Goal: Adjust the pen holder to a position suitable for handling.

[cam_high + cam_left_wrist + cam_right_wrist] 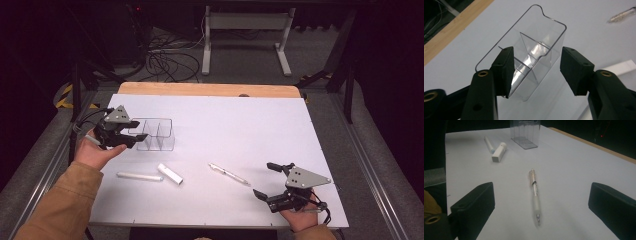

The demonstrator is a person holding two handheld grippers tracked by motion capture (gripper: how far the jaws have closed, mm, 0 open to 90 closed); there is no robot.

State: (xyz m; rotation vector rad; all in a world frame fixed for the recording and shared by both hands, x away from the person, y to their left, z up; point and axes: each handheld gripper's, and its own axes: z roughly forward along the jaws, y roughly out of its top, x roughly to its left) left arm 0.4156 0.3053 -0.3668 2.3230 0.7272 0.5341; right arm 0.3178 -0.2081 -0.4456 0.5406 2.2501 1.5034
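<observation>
Organizer [529,57], one clear box with three compartments, sits between the jaws of the left hand-held gripper [536,72]; one pad touches its wall, the other stands just clear, so no grip yet, probably to steady or shift it. Right hand-held gripper [541,202] is wide open, empty, framing one pen [534,192] just ahead, likely next. Two white markers [496,150] lie beyond it on the desk [240,130].

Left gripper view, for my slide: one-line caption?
Left tool straddles a clear plastic divided organiser box, one jaw touching its wall, the other apart.
</observation>
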